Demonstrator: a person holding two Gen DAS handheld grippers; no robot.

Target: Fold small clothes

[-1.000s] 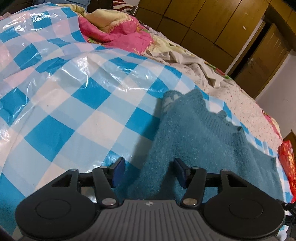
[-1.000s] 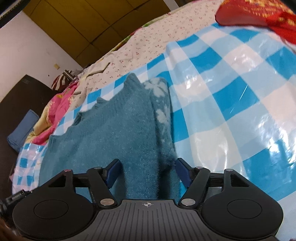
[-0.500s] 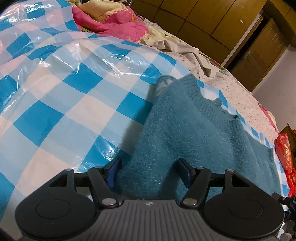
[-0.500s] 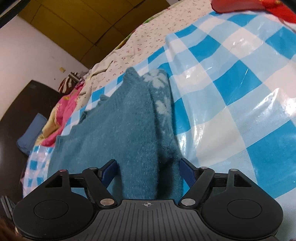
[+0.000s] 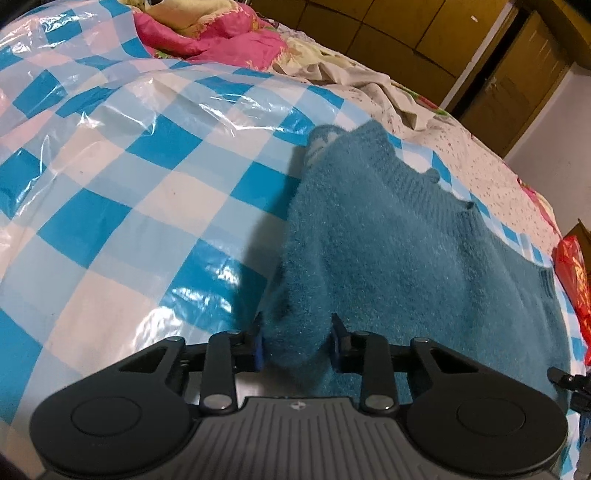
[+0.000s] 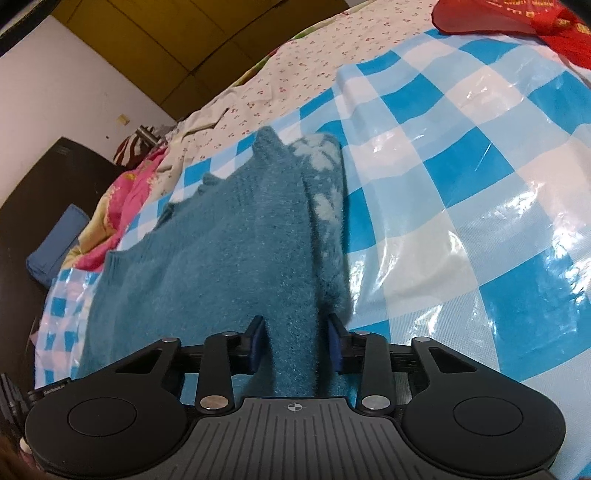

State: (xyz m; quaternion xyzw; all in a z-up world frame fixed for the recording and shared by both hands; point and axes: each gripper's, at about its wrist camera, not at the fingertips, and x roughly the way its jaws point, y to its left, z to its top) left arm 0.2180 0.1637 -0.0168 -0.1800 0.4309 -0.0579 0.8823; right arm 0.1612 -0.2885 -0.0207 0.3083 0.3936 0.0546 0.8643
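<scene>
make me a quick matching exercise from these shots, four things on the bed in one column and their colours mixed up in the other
Things:
1. sweater
2. plastic sheet
3. crumpled blanket
4. bag

Colours:
a. red
b. teal
c. pink and yellow
d. blue and white check

Pairs: 1-b, 2-d, 3-c, 4-a
</scene>
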